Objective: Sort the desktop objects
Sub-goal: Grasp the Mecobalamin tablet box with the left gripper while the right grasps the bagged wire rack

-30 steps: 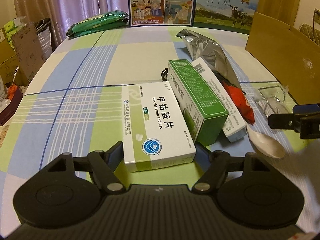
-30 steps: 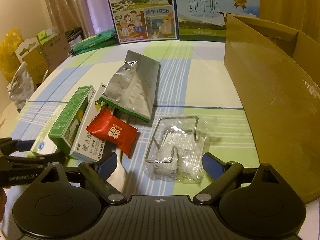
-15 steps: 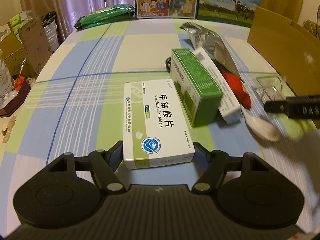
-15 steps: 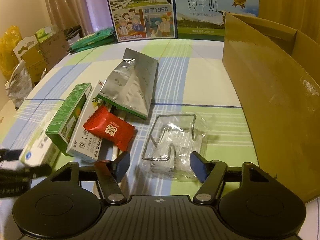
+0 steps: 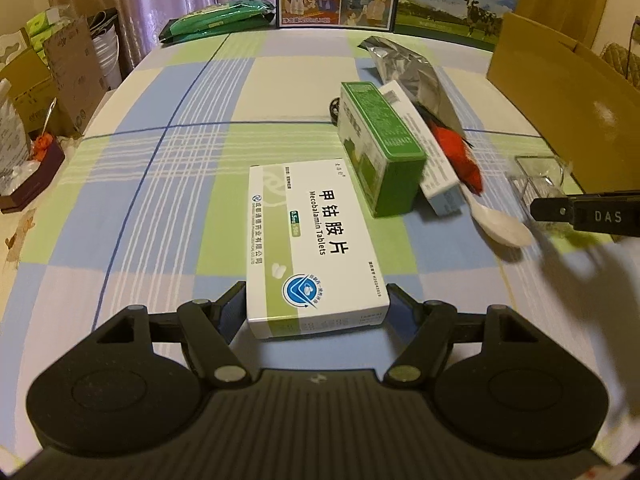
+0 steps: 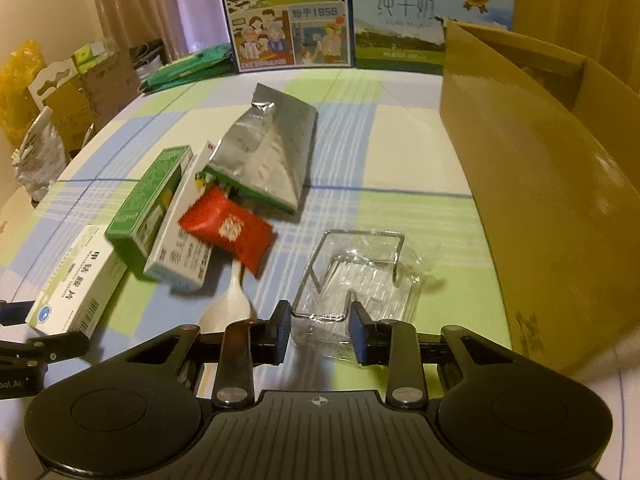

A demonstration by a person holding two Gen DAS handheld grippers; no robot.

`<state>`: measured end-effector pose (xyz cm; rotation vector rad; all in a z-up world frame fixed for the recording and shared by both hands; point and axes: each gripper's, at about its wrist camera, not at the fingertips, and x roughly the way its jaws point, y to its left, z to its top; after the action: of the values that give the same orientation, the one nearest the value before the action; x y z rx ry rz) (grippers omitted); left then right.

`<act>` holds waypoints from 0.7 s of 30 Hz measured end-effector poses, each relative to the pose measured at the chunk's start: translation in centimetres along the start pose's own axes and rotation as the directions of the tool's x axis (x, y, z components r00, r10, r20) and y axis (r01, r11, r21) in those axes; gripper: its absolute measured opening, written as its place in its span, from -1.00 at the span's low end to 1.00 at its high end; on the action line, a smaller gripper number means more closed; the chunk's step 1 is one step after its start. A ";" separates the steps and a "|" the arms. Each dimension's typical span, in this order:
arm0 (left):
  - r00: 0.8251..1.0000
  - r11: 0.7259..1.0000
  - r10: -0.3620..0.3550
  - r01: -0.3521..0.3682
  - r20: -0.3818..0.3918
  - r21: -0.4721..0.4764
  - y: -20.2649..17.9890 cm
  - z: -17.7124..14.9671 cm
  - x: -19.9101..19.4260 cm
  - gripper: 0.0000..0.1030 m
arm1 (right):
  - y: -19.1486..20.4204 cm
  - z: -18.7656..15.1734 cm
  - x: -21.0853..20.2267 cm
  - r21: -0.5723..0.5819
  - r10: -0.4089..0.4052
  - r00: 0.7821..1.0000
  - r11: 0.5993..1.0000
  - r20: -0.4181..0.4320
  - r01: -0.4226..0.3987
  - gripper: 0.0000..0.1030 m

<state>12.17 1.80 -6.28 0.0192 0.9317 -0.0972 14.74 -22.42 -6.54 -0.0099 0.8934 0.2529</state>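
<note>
- Left wrist view: the left gripper (image 5: 316, 307) holds the near end of a white-and-green tablet box (image 5: 312, 246), one finger against each long side; the box lies flat on the checked tablecloth (image 5: 160, 168).
- Beyond the box, to the right, a green carton (image 5: 378, 148) lies beside a white carton (image 5: 424, 148), with a red sachet (image 5: 460, 156), a silver foil pouch (image 5: 412, 72) and a white spoon (image 5: 500, 224) close by.
- The right gripper's fingertip enters at the right edge, just above a wire rack in clear wrap (image 5: 538, 178).
- Right wrist view: the right gripper (image 6: 319, 336) is narrowed about the near edge of the wire rack in clear wrap (image 6: 356, 276); whether its pads press the wire cannot be told.
- A brown cardboard box (image 6: 540, 200) stands open just right of the rack.
- The red sachet (image 6: 228, 232) rests across the white carton (image 6: 184, 248), overlapping the spoon's handle.
- Two milk cartons (image 6: 288, 16) stand at the far edge.
</note>
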 end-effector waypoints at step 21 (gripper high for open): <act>1.000 1.000 -0.013 0.013 0.020 -0.011 -0.5 -0.4 -0.2 0.60 | 0.2 -5.9 -5.0 0.038 -0.122 0.992 0.992 0.040 0.121 0.39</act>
<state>11.74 1.37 -6.35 0.0019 0.9127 -0.1042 7.15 -23.93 -6.33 -0.0254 0.8520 0.1230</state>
